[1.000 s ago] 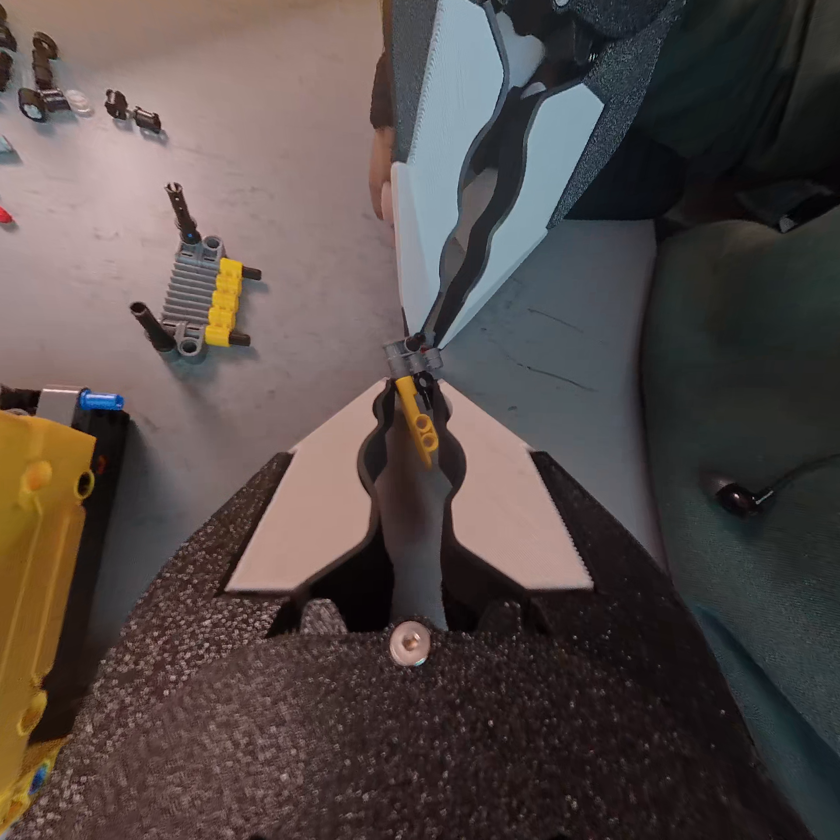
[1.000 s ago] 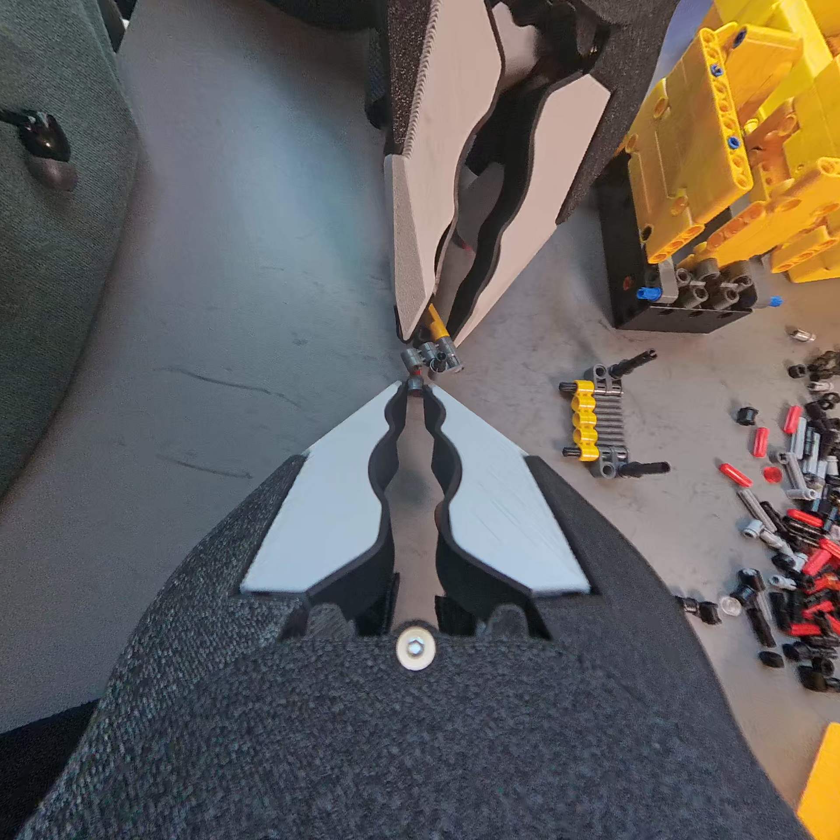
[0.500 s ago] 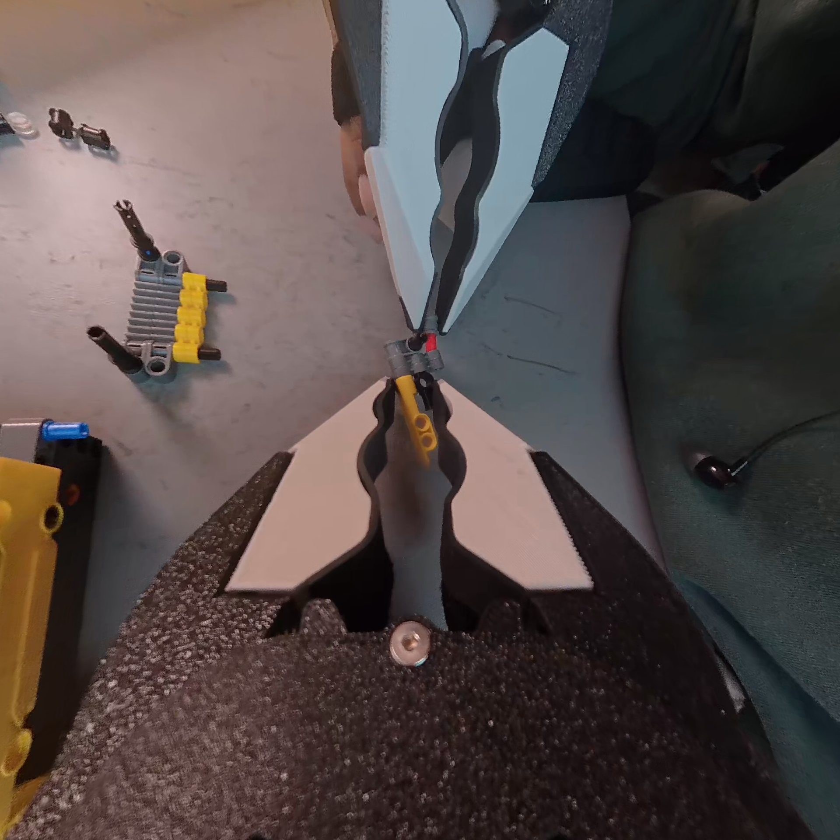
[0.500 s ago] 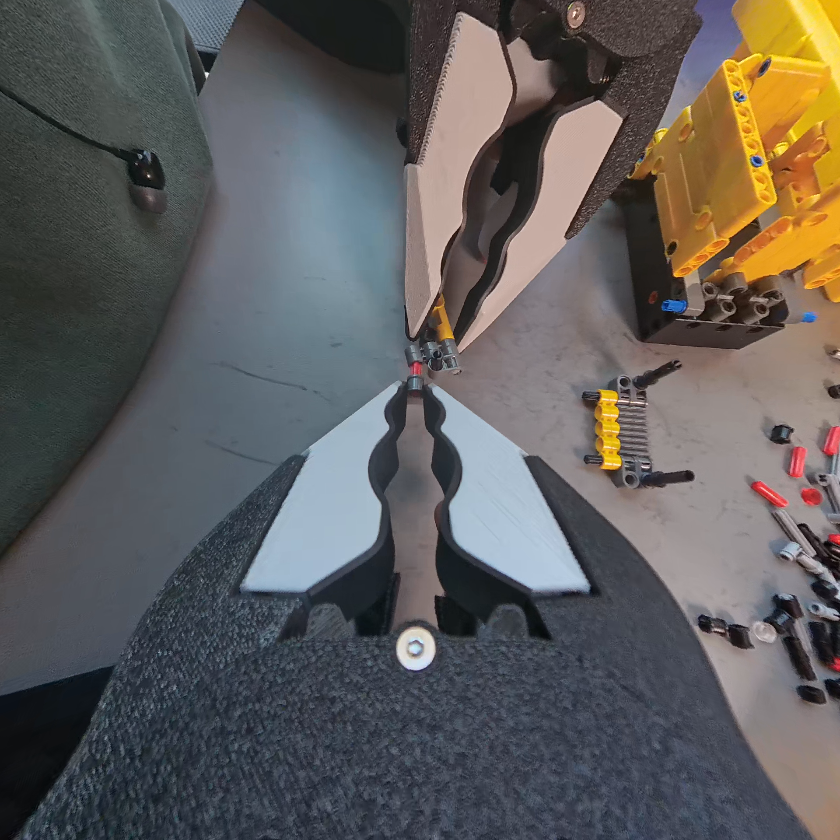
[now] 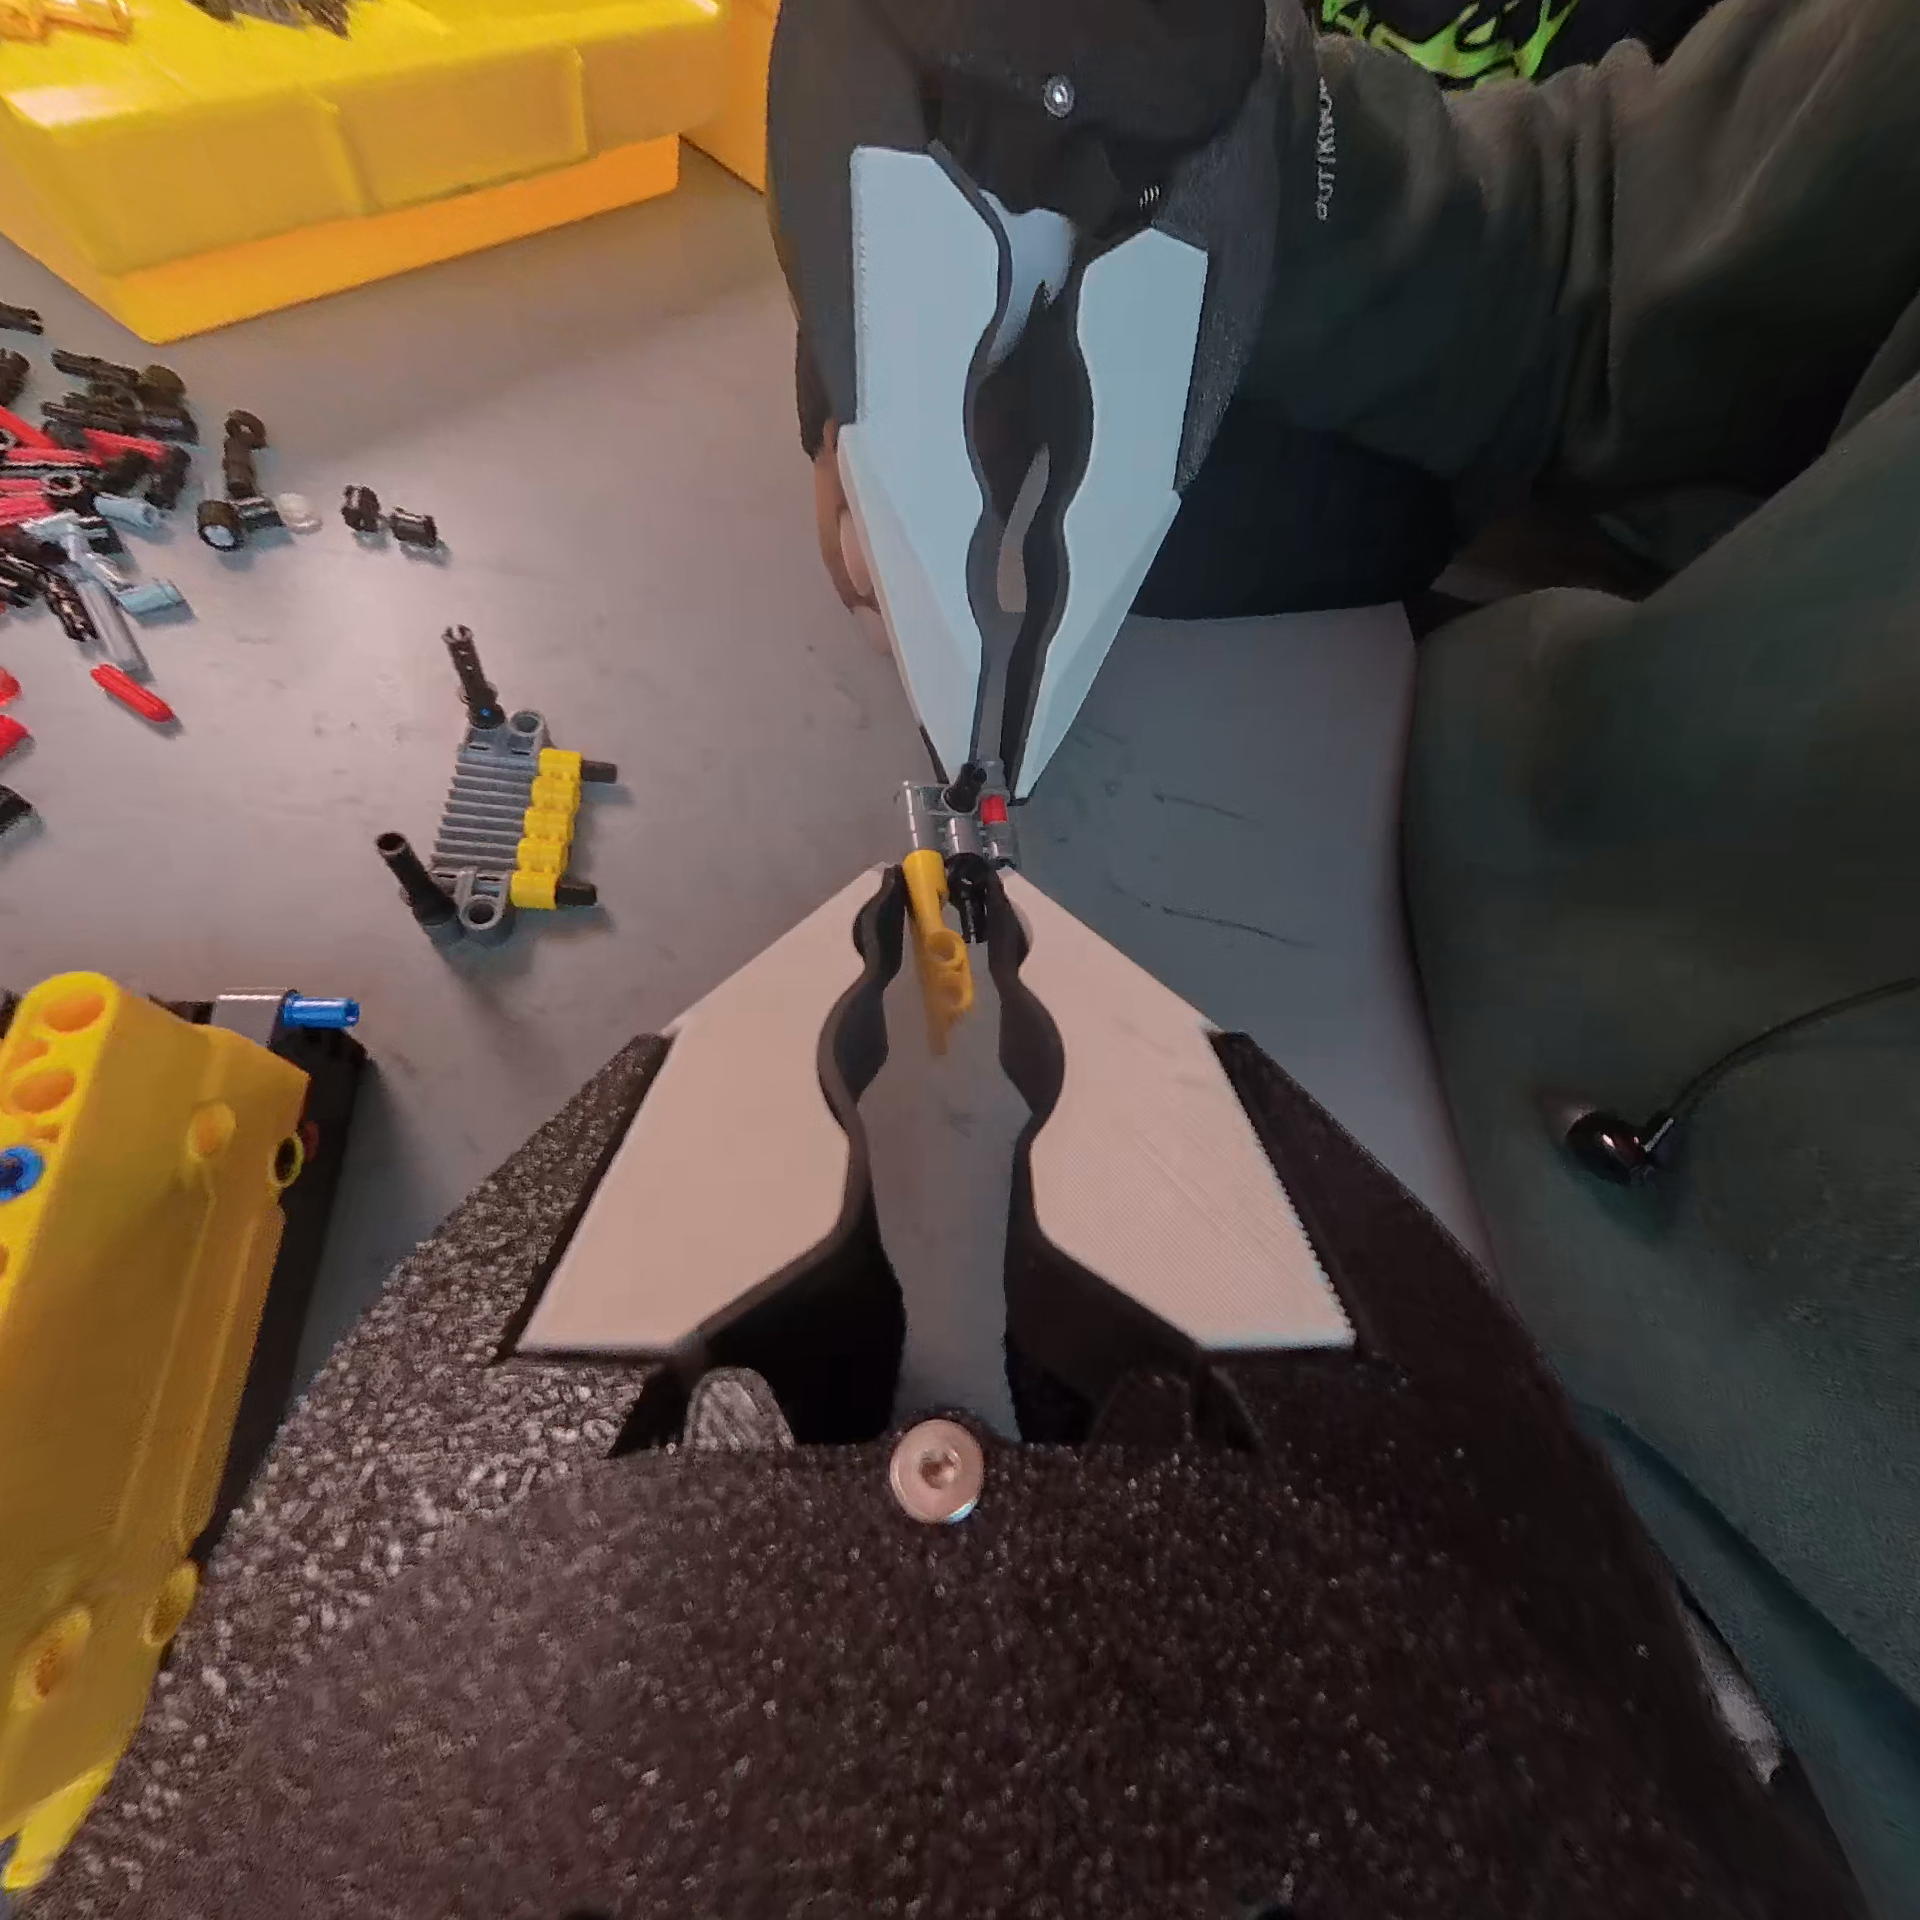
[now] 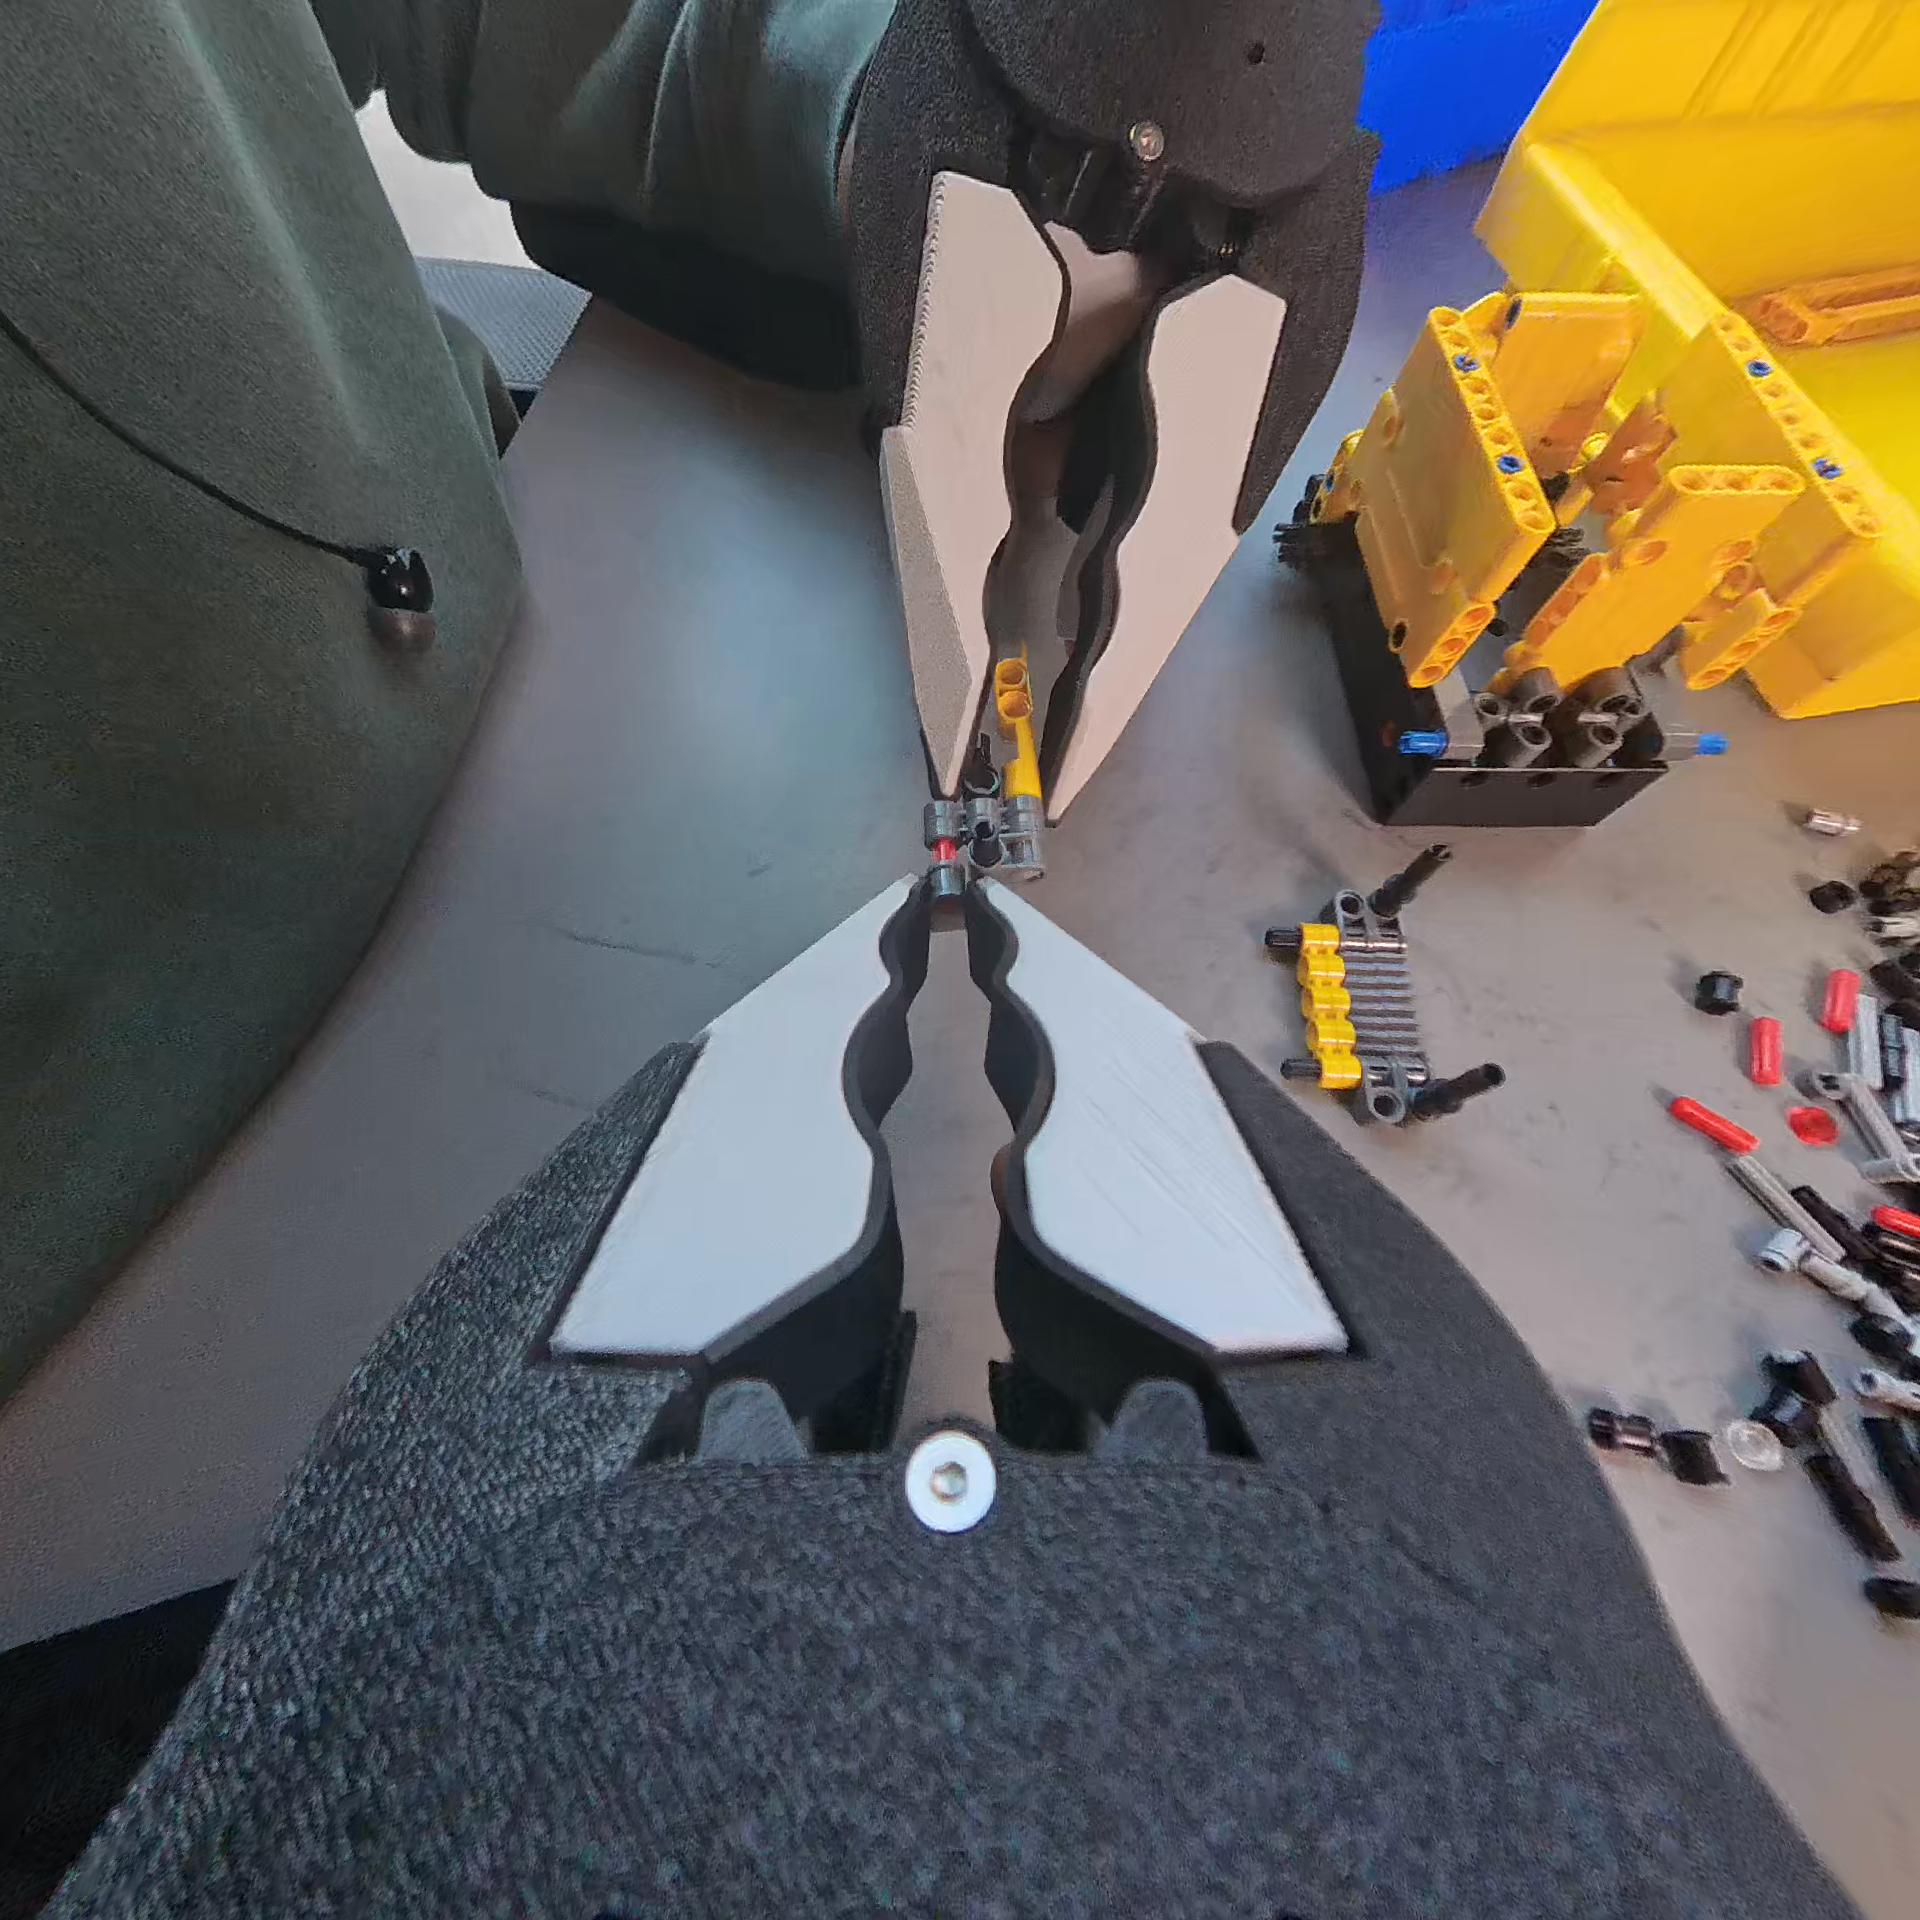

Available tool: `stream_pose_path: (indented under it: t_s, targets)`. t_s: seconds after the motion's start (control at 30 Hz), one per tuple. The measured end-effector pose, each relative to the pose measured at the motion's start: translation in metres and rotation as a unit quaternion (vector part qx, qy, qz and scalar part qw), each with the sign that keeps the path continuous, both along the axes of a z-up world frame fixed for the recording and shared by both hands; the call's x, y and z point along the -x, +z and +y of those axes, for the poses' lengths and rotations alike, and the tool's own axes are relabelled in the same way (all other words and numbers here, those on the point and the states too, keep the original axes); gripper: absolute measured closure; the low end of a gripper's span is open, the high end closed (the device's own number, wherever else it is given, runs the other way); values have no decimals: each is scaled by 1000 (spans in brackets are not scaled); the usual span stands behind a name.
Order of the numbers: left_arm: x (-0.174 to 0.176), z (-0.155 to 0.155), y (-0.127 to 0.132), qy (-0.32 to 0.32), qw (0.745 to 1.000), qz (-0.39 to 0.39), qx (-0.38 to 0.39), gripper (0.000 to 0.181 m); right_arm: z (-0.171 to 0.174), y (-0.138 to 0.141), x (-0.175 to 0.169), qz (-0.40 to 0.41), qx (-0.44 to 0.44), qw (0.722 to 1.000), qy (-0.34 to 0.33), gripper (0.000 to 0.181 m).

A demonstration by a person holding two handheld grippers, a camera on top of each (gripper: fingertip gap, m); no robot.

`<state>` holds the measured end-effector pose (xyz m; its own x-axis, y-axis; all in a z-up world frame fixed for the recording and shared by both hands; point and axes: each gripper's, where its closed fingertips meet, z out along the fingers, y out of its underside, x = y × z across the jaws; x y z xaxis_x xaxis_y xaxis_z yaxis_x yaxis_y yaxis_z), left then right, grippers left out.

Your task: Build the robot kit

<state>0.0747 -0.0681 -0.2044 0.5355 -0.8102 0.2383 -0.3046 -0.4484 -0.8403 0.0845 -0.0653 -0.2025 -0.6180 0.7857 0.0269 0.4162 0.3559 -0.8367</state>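
My left gripper (image 5: 940,883) is shut on a small yellow beam (image 5: 938,961) joined by a black pin to a grey connector (image 5: 954,816). It is held above the grey table (image 5: 675,520). My right gripper (image 6: 945,896) is shut on a dark grey bush (image 6: 943,881) on a short red axle (image 6: 943,850) that enters the same connector (image 6: 992,826). The two grippers meet tip to tip. In the left wrist view the right gripper (image 5: 987,781) comes in from above. In the right wrist view the left gripper (image 6: 987,795) does, with the yellow beam (image 6: 1013,701) between its fingers.
A grey and yellow sub-assembly (image 5: 509,821) (image 6: 1351,1018) lies on the table. A yellow and black model (image 6: 1558,582) (image 5: 104,1299) stands nearby. Loose red, black and grey parts (image 5: 83,499) (image 6: 1849,1195) are scattered about. Yellow bins (image 5: 312,135) stand behind. A person's green clothing (image 5: 1662,831) borders the table. The grippers are tip to tip, or close to it.
Both grippers, still tip to tip, have drawn back from the table, so the parts pile and yellow bins come into view. The red axle now shows at the connector's end.
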Motion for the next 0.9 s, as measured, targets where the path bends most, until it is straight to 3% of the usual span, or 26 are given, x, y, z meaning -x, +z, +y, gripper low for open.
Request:
stream_pose_path:
  t_s: [0.2,0.57,0.9]
  targets:
    - [6,11,16,42,998,-36,-21,167,8,11,6,23,15,999,-27,176]
    - [16,22,62,100,979,-158,-75,167,20,61,17,113,127,983,-74,176]
    - [13,22,58,101,981,-137,-93,167,18,57,15,96,111,987,-71,177]
